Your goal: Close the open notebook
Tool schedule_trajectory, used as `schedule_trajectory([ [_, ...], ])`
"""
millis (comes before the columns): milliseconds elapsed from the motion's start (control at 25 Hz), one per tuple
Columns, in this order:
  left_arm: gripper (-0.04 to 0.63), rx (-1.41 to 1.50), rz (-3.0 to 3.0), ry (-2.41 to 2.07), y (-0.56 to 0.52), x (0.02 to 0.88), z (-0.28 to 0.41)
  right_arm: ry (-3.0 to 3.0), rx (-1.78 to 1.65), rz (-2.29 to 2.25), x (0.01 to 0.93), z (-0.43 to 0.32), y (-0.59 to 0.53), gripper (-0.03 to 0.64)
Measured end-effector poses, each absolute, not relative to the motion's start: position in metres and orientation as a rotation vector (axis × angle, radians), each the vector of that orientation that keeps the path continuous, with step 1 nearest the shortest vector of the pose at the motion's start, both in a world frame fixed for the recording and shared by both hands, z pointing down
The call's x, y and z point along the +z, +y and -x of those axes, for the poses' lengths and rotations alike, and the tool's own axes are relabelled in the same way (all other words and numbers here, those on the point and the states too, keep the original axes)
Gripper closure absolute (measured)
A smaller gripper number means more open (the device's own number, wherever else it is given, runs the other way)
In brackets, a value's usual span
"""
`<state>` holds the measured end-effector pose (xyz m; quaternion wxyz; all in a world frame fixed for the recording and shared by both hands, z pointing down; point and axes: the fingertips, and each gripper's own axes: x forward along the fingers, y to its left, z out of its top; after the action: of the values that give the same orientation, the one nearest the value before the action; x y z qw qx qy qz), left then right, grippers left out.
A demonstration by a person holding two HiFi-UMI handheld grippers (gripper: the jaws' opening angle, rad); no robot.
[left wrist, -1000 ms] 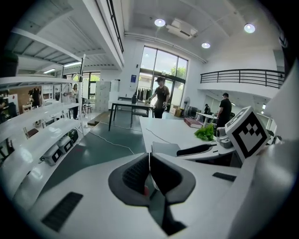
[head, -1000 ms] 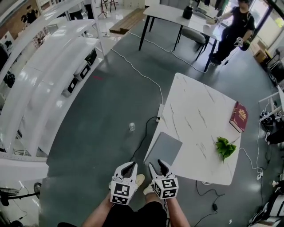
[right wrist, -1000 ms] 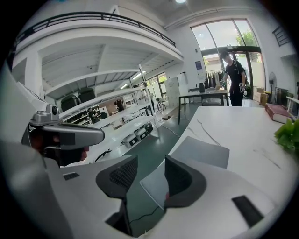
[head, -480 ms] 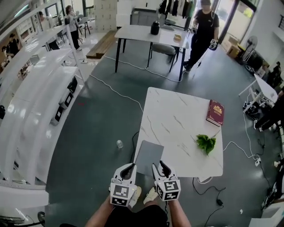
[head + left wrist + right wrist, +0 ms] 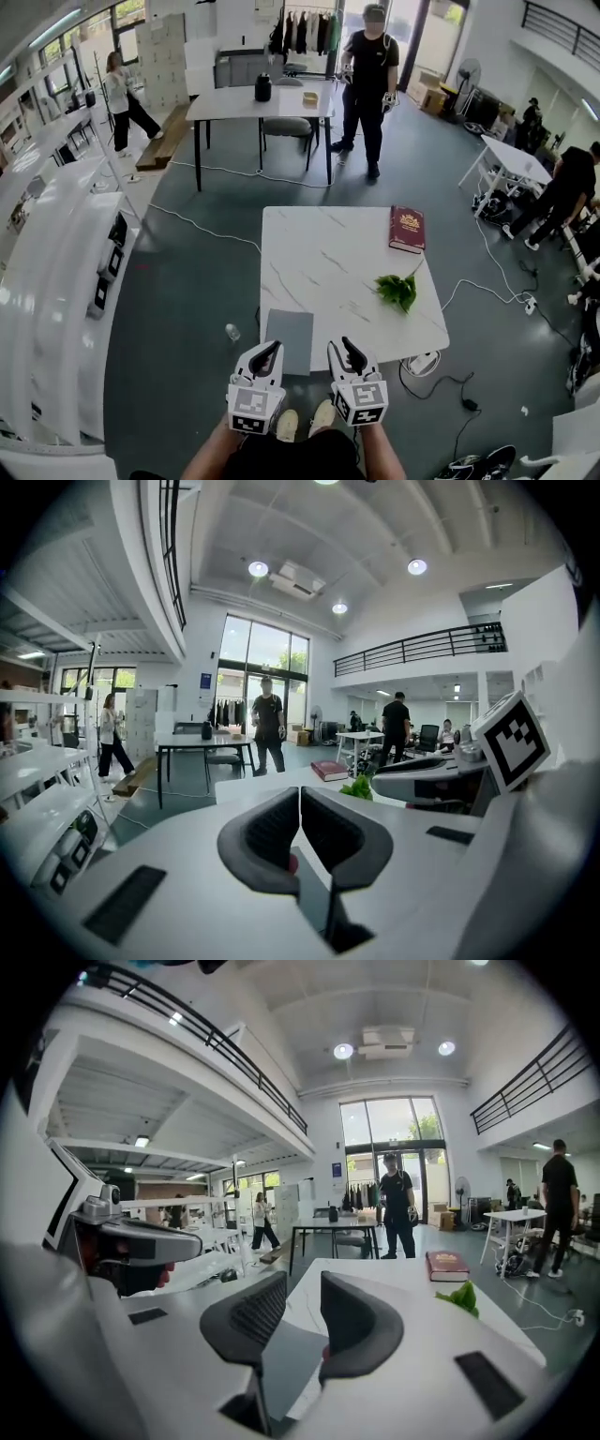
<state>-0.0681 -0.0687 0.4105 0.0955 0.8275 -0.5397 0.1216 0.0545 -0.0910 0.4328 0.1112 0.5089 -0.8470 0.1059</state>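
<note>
A flat grey notebook (image 5: 289, 339) lies at the near left corner of the white marble table (image 5: 328, 253), showing only a plain grey cover. Both grippers hover side by side just short of the table's near edge. My left gripper (image 5: 269, 351) hangs over the notebook's near left end, and in the left gripper view its pads (image 5: 299, 794) meet with nothing held. My right gripper (image 5: 349, 349) is to the notebook's right; its jaws (image 5: 303, 1288) stand a little apart and are closing, empty, with the grey notebook (image 5: 286, 1354) showing below and beyond them.
A red book (image 5: 407, 229) lies at the table's far right and a green leafy sprig (image 5: 397, 289) nearer. A bottle (image 5: 232, 332) and cables are on the floor to the left. White shelving (image 5: 56, 272) runs along the left. A person (image 5: 367, 84) stands by the far table (image 5: 258, 101).
The head view has swung so the table now lies straight ahead instead of slanting right. Both grippers have risen and come closer to the notebook's near edge.
</note>
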Motion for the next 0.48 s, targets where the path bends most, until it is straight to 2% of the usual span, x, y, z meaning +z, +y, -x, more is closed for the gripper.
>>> schedule_trajectory([
  [320,0.568,0.348,-2.56,-1.555,-0.061,0.388,0.045,-2.461,0.248,-1.639,0.413,-0.088,-0.069,0.509],
  [480,0.568,0.357,-2.585,-1.522,-0.053,0.387,0.037,-2.442,0.231,-1.69,0.41,-0.098,-0.057,0.546],
])
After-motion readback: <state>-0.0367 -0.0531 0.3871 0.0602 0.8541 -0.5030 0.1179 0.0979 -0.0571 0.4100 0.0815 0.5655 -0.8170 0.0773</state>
